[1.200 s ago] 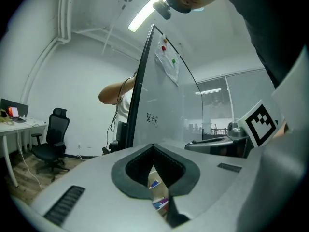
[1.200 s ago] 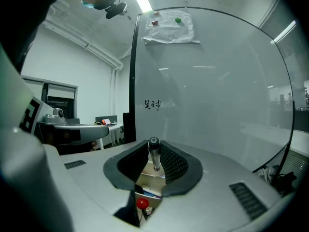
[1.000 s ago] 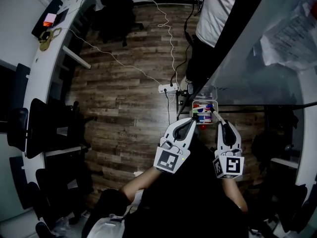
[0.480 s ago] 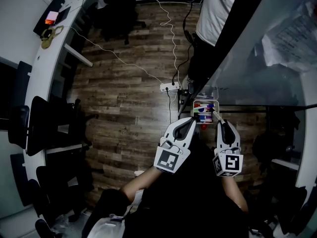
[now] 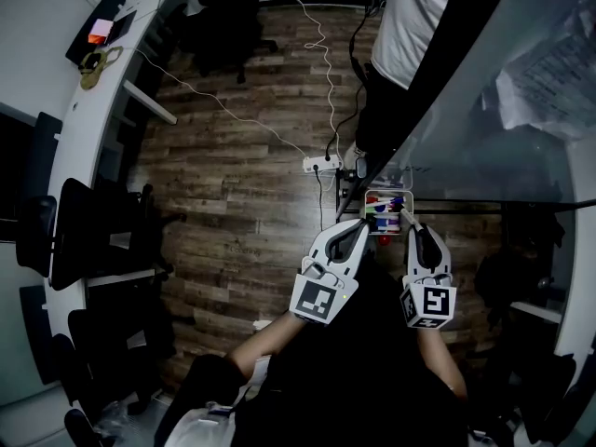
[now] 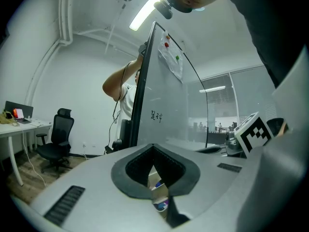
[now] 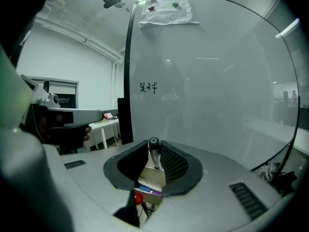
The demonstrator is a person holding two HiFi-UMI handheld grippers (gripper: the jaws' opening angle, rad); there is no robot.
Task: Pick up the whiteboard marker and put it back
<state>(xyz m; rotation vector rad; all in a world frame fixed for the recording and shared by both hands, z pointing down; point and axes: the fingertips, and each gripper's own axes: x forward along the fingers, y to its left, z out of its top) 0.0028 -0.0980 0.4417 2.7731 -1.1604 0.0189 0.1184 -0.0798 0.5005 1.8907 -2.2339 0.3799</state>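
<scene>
Grey-bodied with a dark cap, the whiteboard marker (image 7: 154, 154) stands upright, pinched between the tips of your right gripper (image 7: 154, 148). That gripper hangs near the small tray (image 7: 147, 181) of coloured markers, at the foot of the glass whiteboard (image 7: 217, 81). Your left gripper (image 6: 153, 148) sits just beside it, jaws pressed together with nothing between them, and the same tray shows below its tips.

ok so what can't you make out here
Colour and label of the marker: right gripper view, jaws of the right tool cover its barrel.
What the box holds: head view, too small; left gripper view, jaws hide most.
The whiteboard writing: both gripper views, too small.
</scene>
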